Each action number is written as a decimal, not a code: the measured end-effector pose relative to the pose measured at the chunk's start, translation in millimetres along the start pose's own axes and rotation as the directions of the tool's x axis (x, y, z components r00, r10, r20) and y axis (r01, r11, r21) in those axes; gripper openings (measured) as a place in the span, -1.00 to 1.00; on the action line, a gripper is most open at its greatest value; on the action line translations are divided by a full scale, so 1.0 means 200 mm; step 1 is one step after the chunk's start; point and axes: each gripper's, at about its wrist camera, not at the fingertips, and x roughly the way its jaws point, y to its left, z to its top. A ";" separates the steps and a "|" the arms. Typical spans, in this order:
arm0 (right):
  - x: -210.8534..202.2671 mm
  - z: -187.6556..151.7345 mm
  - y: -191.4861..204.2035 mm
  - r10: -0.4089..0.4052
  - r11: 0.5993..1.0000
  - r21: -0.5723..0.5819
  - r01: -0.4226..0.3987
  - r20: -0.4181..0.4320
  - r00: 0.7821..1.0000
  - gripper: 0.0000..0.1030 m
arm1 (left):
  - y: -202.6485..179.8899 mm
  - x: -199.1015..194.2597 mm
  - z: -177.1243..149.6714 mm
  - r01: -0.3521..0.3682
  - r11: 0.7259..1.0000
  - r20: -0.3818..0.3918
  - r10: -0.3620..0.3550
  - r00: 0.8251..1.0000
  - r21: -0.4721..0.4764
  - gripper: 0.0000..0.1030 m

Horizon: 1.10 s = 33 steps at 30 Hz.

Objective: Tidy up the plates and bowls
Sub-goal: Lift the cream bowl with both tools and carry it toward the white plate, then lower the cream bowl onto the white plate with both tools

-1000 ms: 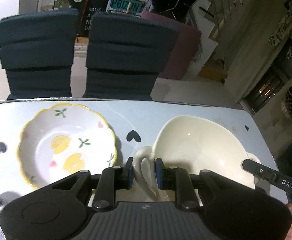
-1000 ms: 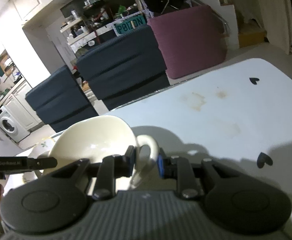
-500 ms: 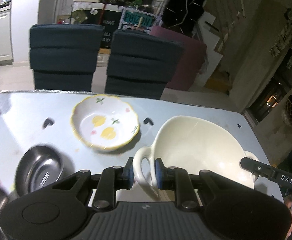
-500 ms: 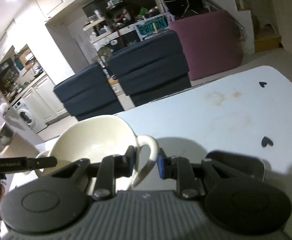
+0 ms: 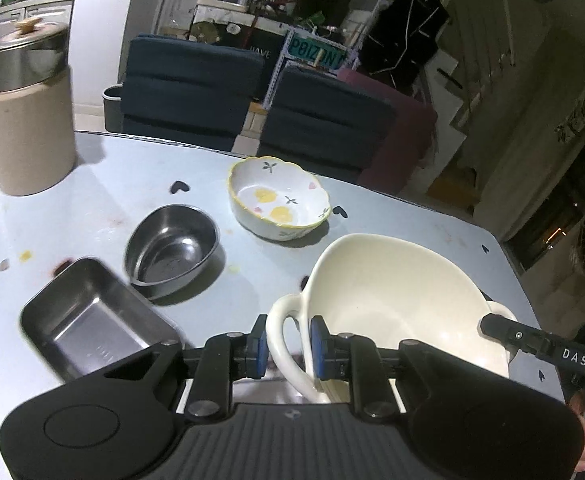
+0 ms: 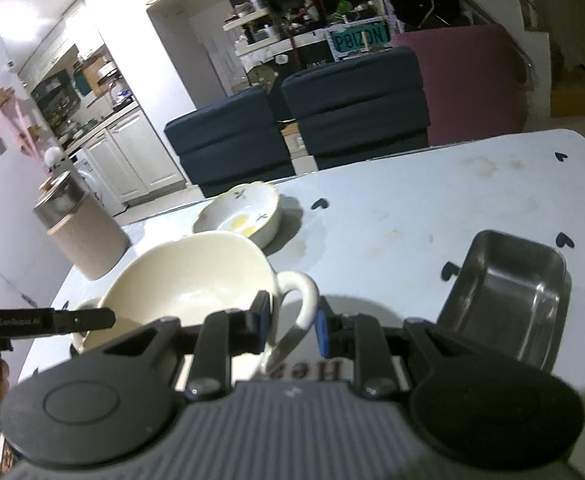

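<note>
A large cream bowl with two loop handles [image 5: 392,296] hangs above the table, held from both sides. My left gripper [image 5: 289,346] is shut on its left handle. My right gripper [image 6: 290,326] is shut on its right handle; the bowl also shows in the right wrist view [image 6: 188,276]. On the table lie a flowered bowl with a yellow rim [image 5: 278,198], an oval steel bowl [image 5: 172,242] and a rectangular steel tray [image 5: 88,320]. The flowered bowl [image 6: 240,216] and a rectangular steel tray [image 6: 504,288] also show in the right wrist view.
A beige canister with a steel lid [image 5: 28,120] stands at the table's far left corner. Two dark blue chairs [image 5: 260,100] stand beyond the far edge. The pale blue table [image 5: 72,208] carries small black heart marks.
Both grippers have risen and pulled back with the cream bowl. The flowered bowl now lies farther off, and the steel bowl, tray and canister have come into view.
</note>
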 end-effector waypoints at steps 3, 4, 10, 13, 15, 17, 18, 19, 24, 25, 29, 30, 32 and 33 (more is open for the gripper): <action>-0.02 -0.02 0.04 0.001 1.000 0.002 -0.001 -0.002 1.000 -0.47 | 0.04 -0.07 -0.07 0.007 1.000 0.017 -0.007 1.000 -0.006 -0.57; -0.04 -0.05 0.07 0.002 1.000 0.001 -0.002 -0.001 1.000 -0.47 | 0.06 -0.09 -0.09 0.009 1.000 0.023 -0.009 1.000 -0.007 -0.57; -0.06 -0.11 0.15 0.002 1.000 0.000 -0.002 -0.003 1.000 -0.48 | 0.14 -0.19 -0.20 0.029 1.000 0.045 -0.028 0.999 -0.012 -0.57; -0.08 -0.15 0.16 -0.002 1.000 0.007 0.002 -0.014 1.000 -0.48 | 0.17 -0.21 -0.23 0.037 0.999 0.045 -0.037 0.998 -0.011 -0.57; -0.08 -0.19 0.18 -0.004 1.000 0.025 0.005 -0.025 1.000 -0.48 | 0.20 -0.21 -0.26 0.034 0.999 0.039 -0.034 0.999 -0.008 -0.57; -0.08 -0.22 0.19 -0.010 0.999 0.036 0.011 -0.041 0.999 -0.48 | 0.23 -0.21 -0.28 0.032 0.999 0.027 -0.032 0.999 -0.011 -0.57; -0.07 -0.22 0.20 -0.015 0.999 0.030 0.016 -0.050 0.999 -0.48 | 0.24 -0.21 -0.29 0.031 0.999 0.019 -0.031 0.999 -0.015 -0.57; -0.06 -0.24 0.22 -0.018 1.000 0.022 0.019 -0.058 0.998 -0.48 | 0.26 -0.21 -0.30 0.030 0.999 0.013 -0.030 0.999 -0.017 -0.57; -0.02 -0.29 0.27 -0.031 1.000 0.002 0.032 -0.102 0.994 -0.47 | 0.30 -0.18 -0.34 0.026 0.999 -0.024 -0.026 0.999 -0.023 -0.57; -0.02 -0.31 0.27 -0.033 0.999 0.004 0.034 -0.109 0.993 -0.47 | 0.31 -0.18 -0.34 0.025 0.999 -0.032 -0.026 0.999 -0.026 -0.57; 0.00 -0.34 0.28 -0.043 0.999 0.001 0.044 -0.139 0.989 -0.47 | 0.32 -0.15 -0.36 0.019 0.999 -0.062 -0.021 0.998 -0.033 -0.56; 0.00 -0.35 0.29 -0.046 0.999 -0.002 0.046 -0.144 0.989 -0.46 | 0.32 -0.14 -0.36 0.016 0.999 -0.071 -0.018 0.997 -0.033 -0.56; 0.01 -0.36 0.29 -0.055 0.998 -0.012 0.054 -0.151 0.987 -0.46 | 0.33 -0.12 -0.36 0.012 0.999 -0.087 -0.016 0.996 -0.039 -0.56; 0.01 -0.37 0.30 -0.062 0.998 -0.019 0.059 -0.155 0.986 -0.46 | 0.34 -0.11 -0.37 0.012 0.999 -0.096 -0.016 0.995 -0.043 -0.56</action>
